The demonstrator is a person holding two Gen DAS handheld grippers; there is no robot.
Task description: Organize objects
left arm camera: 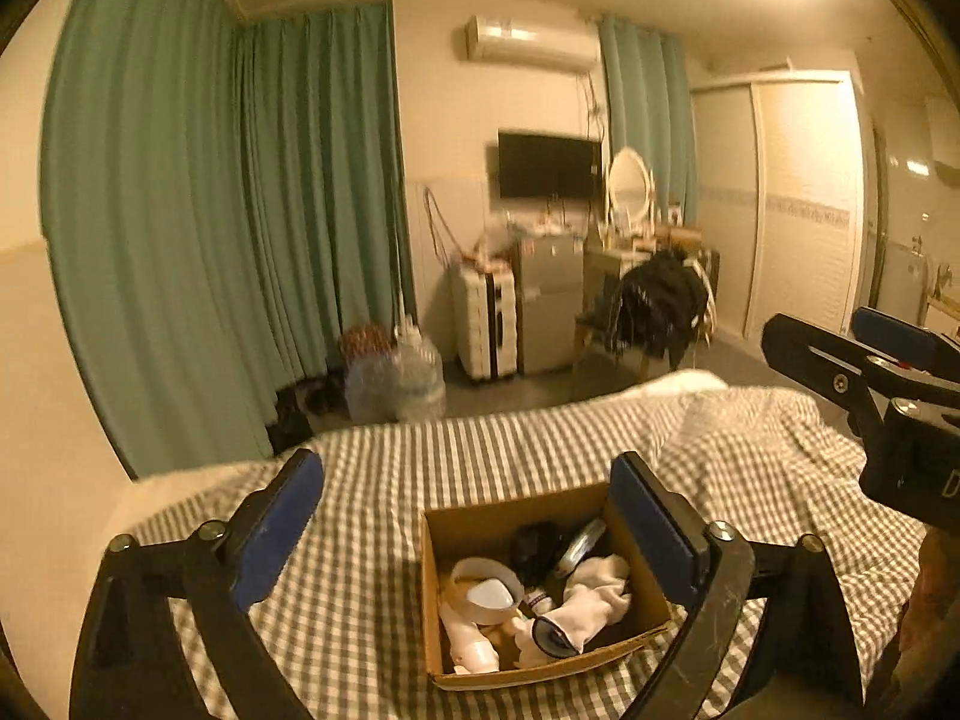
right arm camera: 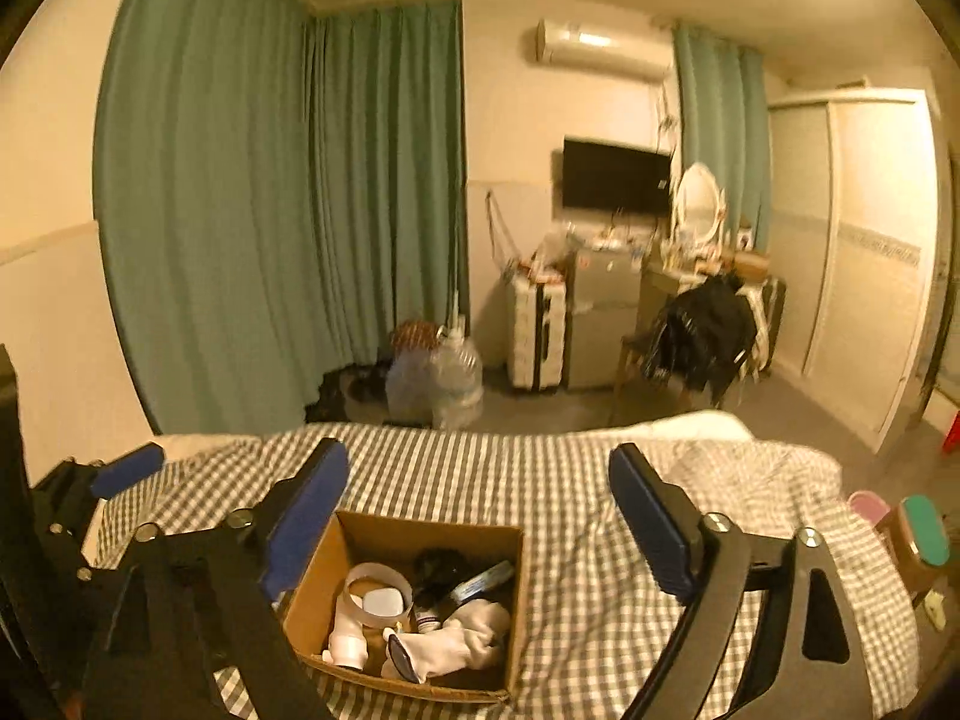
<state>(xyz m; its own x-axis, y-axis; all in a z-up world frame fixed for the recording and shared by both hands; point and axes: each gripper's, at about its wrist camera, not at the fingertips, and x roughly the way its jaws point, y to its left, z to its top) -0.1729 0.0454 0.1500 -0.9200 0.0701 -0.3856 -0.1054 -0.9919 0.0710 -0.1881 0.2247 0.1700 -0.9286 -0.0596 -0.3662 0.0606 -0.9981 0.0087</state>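
A: Right, biggest first. Cardboard box [left arm camera: 543, 669] sits open-topped on the checked bedspread [left arm camera: 372, 540], near the foot edge of the bed, well in from both side edges. Looks light, thin-walled. I'd guess the walls flex if squeezed mid-panel, so take it at two opposite walls close to the corners, or under the rim.

B: Tongs?

A: Both spread wide, nothing between the pads. Left gripper [left arm camera: 468, 516] hangs above the box's left side, right gripper [right arm camera: 480, 510] above it from the other hand. Neither touches the box or anything in it.

B: Contents, largest down?

A: White sock [right arm camera: 474, 639], bunched at the near right corner. Soft, limp, weighs nothing by the look of it; pinch a fold anywhere, it'll drape. Then the tape roll [right arm camera: 378, 588], left of centre, a stiff ring, probably slick on the outside; grip across the ring wall, not around the whole diameter. A white plastic piece [right arm camera: 348, 642] at the near left corner, rigid-looking, can't tell what it is. Dark lump [right arm camera: 438, 564] at the back, too blurred to name. Small bottle [right arm camera: 427, 618] in the middle, hard and round, likely to roll out of the pads; take it across the body.

B: Fragile?

A: Nothing obviously so. Bottle's the one I'd go gentle on.
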